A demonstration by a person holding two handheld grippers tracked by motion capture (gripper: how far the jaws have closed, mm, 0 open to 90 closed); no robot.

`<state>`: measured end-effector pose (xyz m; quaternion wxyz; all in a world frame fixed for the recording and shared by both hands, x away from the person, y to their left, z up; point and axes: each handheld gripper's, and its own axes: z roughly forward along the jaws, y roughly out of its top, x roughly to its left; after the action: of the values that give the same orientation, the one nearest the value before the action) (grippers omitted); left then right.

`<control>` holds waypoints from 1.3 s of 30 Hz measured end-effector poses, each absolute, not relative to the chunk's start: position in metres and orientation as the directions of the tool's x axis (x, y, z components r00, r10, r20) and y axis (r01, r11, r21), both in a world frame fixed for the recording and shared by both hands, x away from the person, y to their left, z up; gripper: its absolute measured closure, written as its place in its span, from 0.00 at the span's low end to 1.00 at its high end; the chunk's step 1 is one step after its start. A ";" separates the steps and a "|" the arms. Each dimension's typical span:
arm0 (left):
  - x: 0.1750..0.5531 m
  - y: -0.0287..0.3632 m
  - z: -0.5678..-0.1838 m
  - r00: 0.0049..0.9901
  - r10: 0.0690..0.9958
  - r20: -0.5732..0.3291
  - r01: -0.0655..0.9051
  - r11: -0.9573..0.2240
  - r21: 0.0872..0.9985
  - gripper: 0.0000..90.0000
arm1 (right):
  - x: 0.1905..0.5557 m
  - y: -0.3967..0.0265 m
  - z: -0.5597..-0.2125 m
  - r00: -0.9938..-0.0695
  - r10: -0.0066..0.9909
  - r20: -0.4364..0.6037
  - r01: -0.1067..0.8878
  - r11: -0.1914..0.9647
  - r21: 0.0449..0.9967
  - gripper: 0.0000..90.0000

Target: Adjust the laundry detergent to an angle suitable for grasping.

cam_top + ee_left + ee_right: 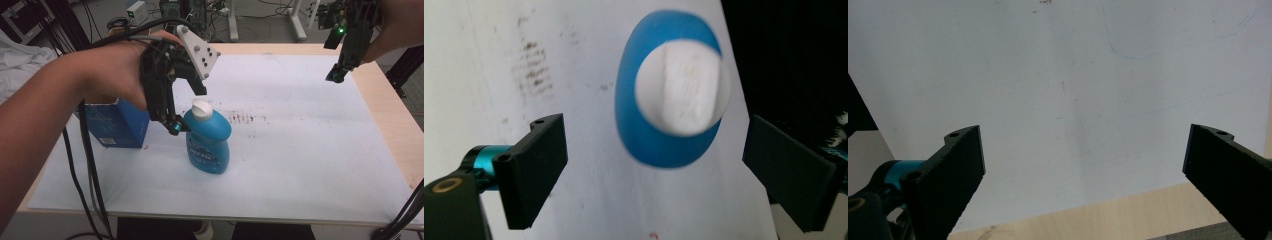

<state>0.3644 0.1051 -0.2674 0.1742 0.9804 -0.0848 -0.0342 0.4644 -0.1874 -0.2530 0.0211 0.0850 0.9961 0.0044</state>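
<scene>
while the blue bottle [208, 142] stands upright near the middle of the worktop [310, 150] in the high view, the left gripper [187, 107] hangs just above its white cap [201, 110], jaws spread and holding nothing. one jaw tip sits close to the bottle's shoulder at about 9 o'clock of the cap. a blue box [116, 124] stands just beside the bottle at its 9 o'clock, so a sideways nudge could push the bottle over or jam the jaw against the box. the right gripper [336, 75] hovers well apart at 2 o'clock of the bottle, above the far right of the white sheet.

in the left gripper view, the cap [682, 89] and the blue shoulder [659, 150] sit between the wide-open jaws but nearer the right one, toward 1 o'clock of centre. closing from here would probably bring one jaw in first and tip or slide the bottle; the rounded, smooth cap could also slip out upward. dark smudges [531, 62] mark the sheet at 10 o'clock.

in the right gripper view, the jaws stand wide apart over bare white sheet [1073, 100], with the worktop's wooden edge [1128, 210] at 6 o'clock. this gripper is empty and too far off to steady the bottle.
</scene>
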 end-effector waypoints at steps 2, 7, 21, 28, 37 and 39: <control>0.368 0.107 -0.266 0.989 -0.143 -0.039 -0.125 -0.945 0.301 0.10 | 0.465 -0.187 -0.253 -0.984 0.172 -0.042 0.172 0.985 0.010 0.03; 0.373 0.109 -0.260 0.993 -0.107 -0.051 -0.090 -0.962 0.257 0.09 | 0.465 -0.187 -0.253 -0.985 0.167 -0.039 0.167 0.986 0.011 0.03; 0.385 0.123 -0.243 0.999 -0.007 -0.042 0.000 -0.989 0.151 0.02 | 0.467 -0.188 -0.255 -0.985 0.170 -0.036 0.169 0.985 0.016 0.03; 0.391 0.126 -0.242 0.999 0.032 -0.026 0.035 -0.994 0.101 0.02 | 0.467 -0.187 -0.255 -0.985 0.168 -0.031 0.168 0.986 0.013 0.03; 0.399 0.129 -0.237 0.997 0.059 -0.041 0.062 -0.995 0.082 0.02 | 0.468 -0.185 -0.257 -0.986 0.165 -0.030 0.165 0.986 0.009 0.03; 0.401 0.130 -0.238 0.996 0.076 -0.053 0.080 -0.995 0.062 0.02 | 0.469 -0.185 -0.257 -0.986 0.166 -0.028 0.165 0.986 0.010 0.03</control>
<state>0.4007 0.1301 -0.2377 0.0319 0.9984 0.0391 -0.0253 0.4689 -0.1847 -0.2573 0.0142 0.0830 0.9964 0.0039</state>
